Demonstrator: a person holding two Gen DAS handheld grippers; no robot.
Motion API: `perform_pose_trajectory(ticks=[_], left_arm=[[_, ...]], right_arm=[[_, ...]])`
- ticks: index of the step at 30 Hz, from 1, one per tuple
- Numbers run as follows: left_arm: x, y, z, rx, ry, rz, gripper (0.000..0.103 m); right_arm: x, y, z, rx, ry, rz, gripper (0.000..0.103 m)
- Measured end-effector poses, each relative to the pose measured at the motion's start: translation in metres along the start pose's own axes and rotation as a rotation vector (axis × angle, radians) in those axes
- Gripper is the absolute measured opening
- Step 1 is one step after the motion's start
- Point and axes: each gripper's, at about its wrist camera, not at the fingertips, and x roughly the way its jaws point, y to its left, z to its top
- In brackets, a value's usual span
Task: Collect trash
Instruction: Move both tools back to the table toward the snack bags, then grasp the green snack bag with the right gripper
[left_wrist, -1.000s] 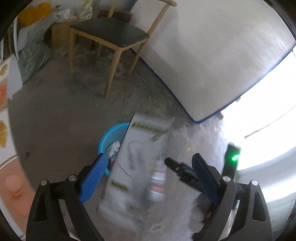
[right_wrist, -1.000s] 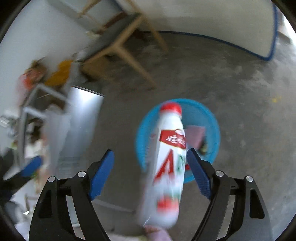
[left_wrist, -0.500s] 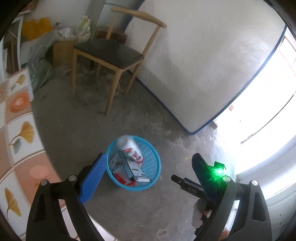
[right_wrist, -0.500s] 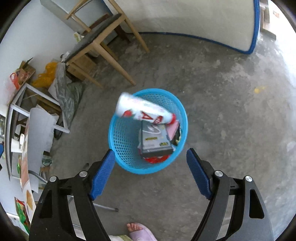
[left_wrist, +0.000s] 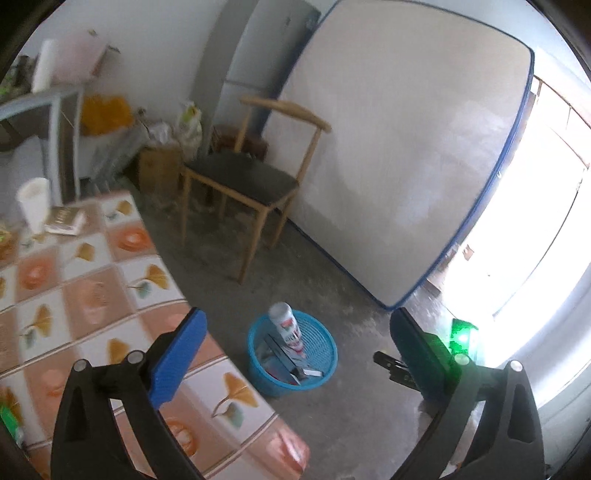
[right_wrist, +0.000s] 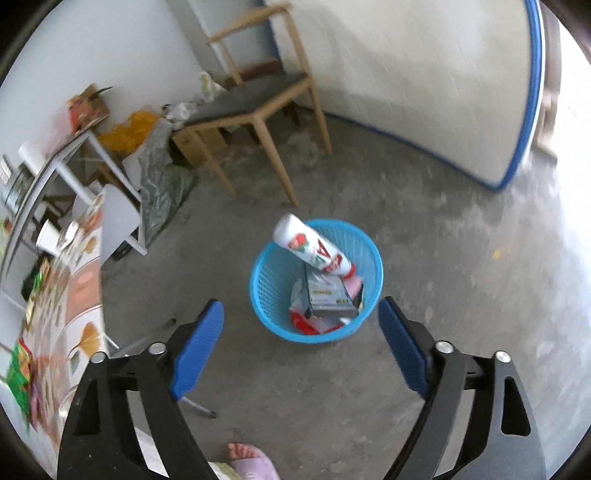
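Both the white bottle (right_wrist: 313, 248) and the grey carton (right_wrist: 330, 295) have just dropped into the blue basket (right_wrist: 266, 295) on the floor; left hand-held gripper (left_wrist: 295, 354) and right hand-held gripper (right_wrist: 301, 347) are opening, empty, free for more trash.

Grey concrete floor (right_wrist: 424, 229); wooden chair (left_wrist: 243, 177); white mattress (left_wrist: 399, 147) against wall.

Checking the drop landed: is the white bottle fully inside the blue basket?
In, but not fully: the white bottle leans tilted, cap end down among the trash, its base sticking up over the blue basket rim.
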Motion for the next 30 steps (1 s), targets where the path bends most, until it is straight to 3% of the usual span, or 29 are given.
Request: perform_pose_trajectory(ticks=[6, 11, 20, 24, 30], left_arm=[[-0.066, 0.021, -0.019, -0.033, -0.084, 0.018, 0.097], [-0.122, 0.051, -0.039, -0.049, -0.131, 0.092, 0.097], [-0.234, 0.133, -0.11, -0.172, -0.221, 0.33, 0.097], [-0.267, 0.174, -0.148, -0.285, -0.25, 0.425, 0.097], [-0.285, 0.223, -0.194, -0.475, -0.249, 0.494, 0.097]], right_arm=[[-0.043, 0.054, 0.001, -0.132, -0.083, 0.068, 0.093], [-0.062, 0.101, 0.002, -0.176, -0.067, 0.253, 0.093], [-0.049, 0.222, -0.013, -0.287, 0.127, 0.574, 0.093], [-0.039, 0.278, -0.028, -0.344, 0.242, 0.668, 0.091], [-0.013, 0.351, -0.046, -0.42, 0.405, 0.742, 0.081]])
